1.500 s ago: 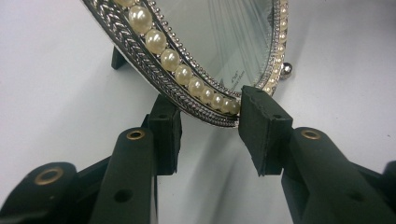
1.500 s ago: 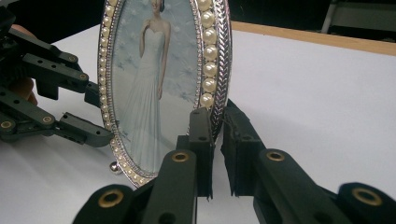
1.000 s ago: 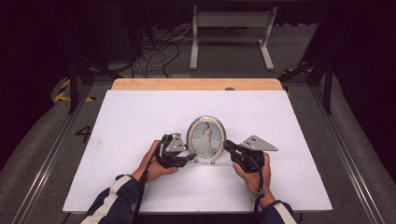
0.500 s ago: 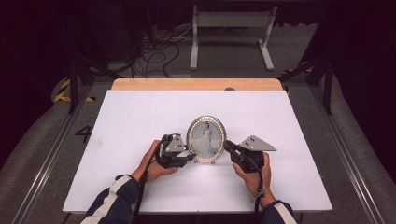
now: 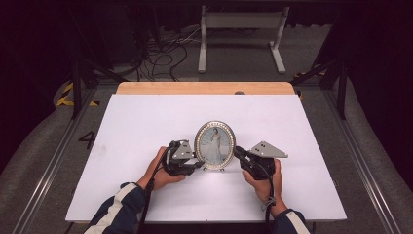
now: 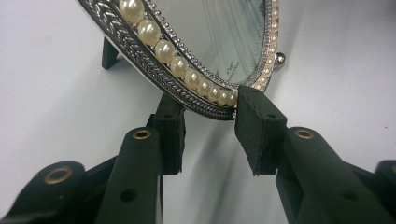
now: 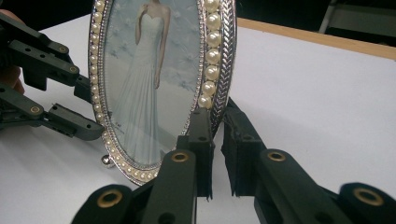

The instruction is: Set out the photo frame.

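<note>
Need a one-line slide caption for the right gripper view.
Right gripper clamps the oval pearl-trimmed photo frame by its edge.

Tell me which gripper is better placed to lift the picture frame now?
Probably the right gripper: its jaws clamp the picture frame rim on both sides. The left gripper jaws straddle the rim with a gap.

A white table [image 5: 146, 122] with a wooden far edge [image 5: 204, 87]; grey floor [image 5: 39, 161] around it. Cables [image 5: 165, 53] and a metal stand [image 5: 241, 22] beyond; darkness behind.

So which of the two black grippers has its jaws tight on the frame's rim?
The right gripper: its pads pinch the oval pearl-edged silver photo frame; the left gripper's stand apart.
</note>
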The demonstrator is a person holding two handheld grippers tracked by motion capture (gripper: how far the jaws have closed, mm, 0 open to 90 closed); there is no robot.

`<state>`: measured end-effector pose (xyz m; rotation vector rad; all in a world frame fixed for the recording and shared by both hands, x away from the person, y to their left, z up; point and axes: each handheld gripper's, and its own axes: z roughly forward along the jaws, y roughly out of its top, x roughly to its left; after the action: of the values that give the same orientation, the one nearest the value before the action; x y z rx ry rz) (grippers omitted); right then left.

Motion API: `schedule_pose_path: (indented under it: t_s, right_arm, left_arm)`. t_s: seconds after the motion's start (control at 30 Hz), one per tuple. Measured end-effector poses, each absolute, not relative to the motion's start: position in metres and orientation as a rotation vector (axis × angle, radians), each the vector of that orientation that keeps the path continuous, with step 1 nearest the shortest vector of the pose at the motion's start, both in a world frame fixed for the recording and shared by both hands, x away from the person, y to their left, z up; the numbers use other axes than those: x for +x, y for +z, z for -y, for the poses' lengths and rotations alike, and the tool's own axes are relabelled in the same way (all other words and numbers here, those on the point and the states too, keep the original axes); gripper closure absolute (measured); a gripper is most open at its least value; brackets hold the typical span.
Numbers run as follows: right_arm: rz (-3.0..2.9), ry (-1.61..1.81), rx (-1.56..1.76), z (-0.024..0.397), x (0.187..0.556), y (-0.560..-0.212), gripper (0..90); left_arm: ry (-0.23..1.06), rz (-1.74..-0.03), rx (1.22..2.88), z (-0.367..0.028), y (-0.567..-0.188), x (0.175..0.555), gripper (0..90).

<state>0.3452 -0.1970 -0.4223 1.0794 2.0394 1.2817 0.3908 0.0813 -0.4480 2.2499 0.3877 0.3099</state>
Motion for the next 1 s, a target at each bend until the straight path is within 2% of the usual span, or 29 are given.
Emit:
schedule_pose_path:
  t_s: [0.73,1.0]
  right_arm:
    - [-2.092,1.208,0.997,0.194,0.344,-0.421,77.4]
    - [-2.121,1.171,0.969,0.191,0.344,-0.421,73.6]
  left_arm:
    - [0.371,-0.401,2.196,-0.089,-0.438,0.386,58.7]
    - [0.398,-0.401,2.201,-0.09,-0.436,0.385,53.7]
